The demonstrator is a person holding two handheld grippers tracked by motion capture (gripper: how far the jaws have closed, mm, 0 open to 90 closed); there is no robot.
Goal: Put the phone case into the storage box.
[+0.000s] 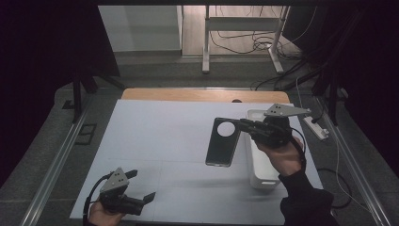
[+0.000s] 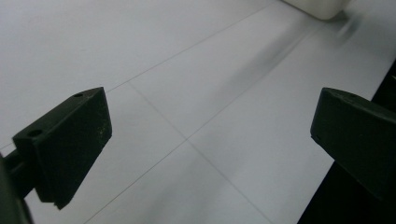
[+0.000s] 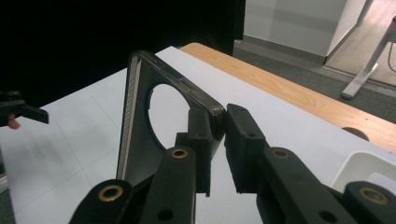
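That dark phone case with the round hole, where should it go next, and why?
Probably a short carry toward the white bin, then lower it. The right gripper pinches the phone case by its edge, lifted above the table, right beside the bin. The left gripper is open, holding nothing.

No readable text, label, brand, number or sign anywhere. Dark phone case [image 1: 223, 141]: plain surface, no marking. White bin [image 1: 261, 165]: unmarked. Gripper plates and jaws: bare, screw holes only.
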